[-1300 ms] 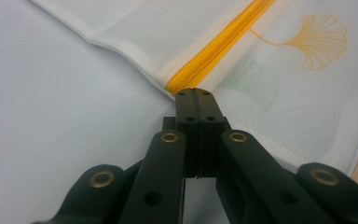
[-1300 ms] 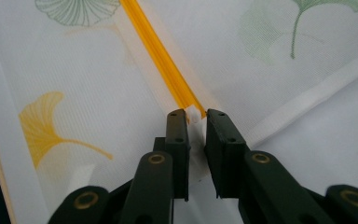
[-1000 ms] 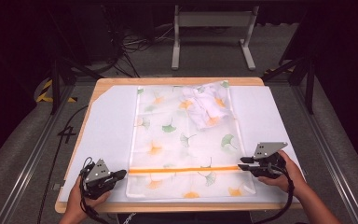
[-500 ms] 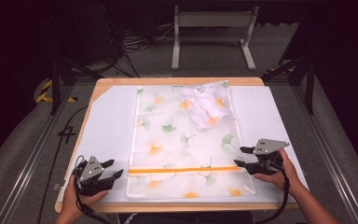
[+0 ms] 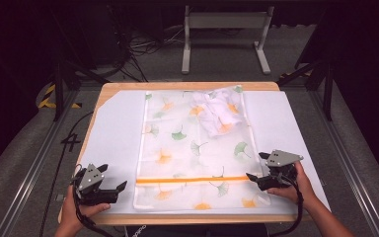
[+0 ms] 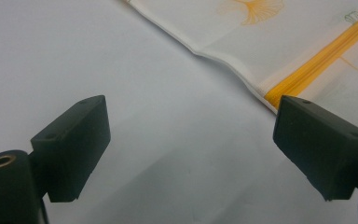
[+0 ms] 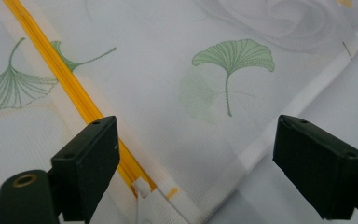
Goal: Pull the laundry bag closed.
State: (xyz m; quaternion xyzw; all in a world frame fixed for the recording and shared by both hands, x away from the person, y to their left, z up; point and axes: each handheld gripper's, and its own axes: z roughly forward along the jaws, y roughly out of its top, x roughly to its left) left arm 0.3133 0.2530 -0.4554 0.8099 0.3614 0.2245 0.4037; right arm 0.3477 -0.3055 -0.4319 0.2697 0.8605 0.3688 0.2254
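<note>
A white mesh bag (image 5: 192,148) printed with ginkgo leaves lies flat on the table, and an orange zipper (image 5: 192,179) crosses it near the front. A bunched white cloth (image 5: 217,113) shows through the bag at its far right. My left gripper (image 5: 113,177) is open over the white sheet just left of the bag's edge, apart from it. In the left gripper view the gripper (image 6: 191,144) frames bare sheet, with the zipper (image 6: 317,60) at upper right. My right gripper (image 5: 256,166) is open at the zipper's right end. In the right gripper view the gripper (image 7: 196,158) straddles the zipper (image 7: 70,88) and its white pull (image 7: 142,189).
A white sheet (image 5: 113,133) covers the wooden table (image 5: 103,91). A metal stand (image 5: 224,34) and cables lie on the floor beyond. Dark frame rails (image 5: 59,89) run along both sides of the table.
My left gripper has drawn back a little to the left, away from the bag's edge. The right gripper has barely moved.
</note>
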